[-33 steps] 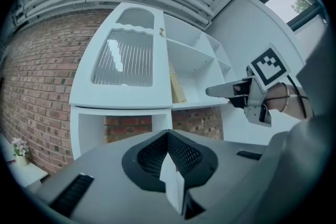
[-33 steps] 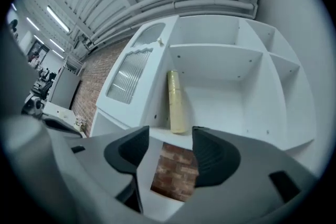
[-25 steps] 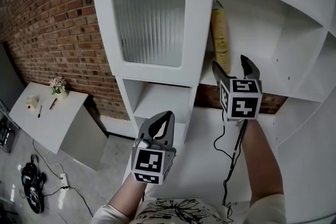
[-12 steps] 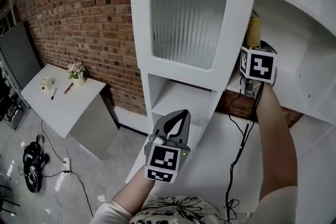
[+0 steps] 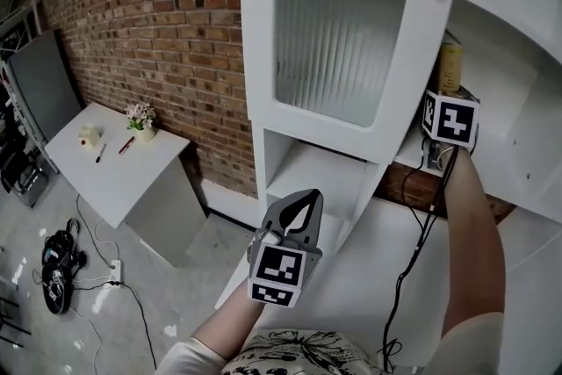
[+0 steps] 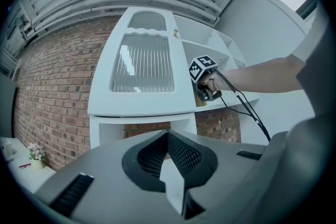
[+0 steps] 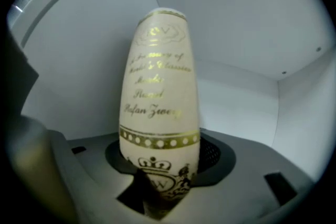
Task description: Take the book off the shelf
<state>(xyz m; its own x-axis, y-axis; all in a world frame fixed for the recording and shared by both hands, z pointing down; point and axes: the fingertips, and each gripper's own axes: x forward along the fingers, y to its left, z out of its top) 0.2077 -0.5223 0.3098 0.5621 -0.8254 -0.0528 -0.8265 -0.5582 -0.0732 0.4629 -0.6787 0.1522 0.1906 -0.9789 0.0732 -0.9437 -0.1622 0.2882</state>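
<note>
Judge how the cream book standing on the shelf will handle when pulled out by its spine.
Probably stiff: the book stands upright, a hardback by its look. Its glossy gilt spine may slip in the right gripper, whose tongs are closing around it. Tall and gripped low, it could tip.

Cream book [image 7: 160,86], gold lettering; white shelf [image 7: 247,18]; red-brick wall [image 5: 176,57].
</note>
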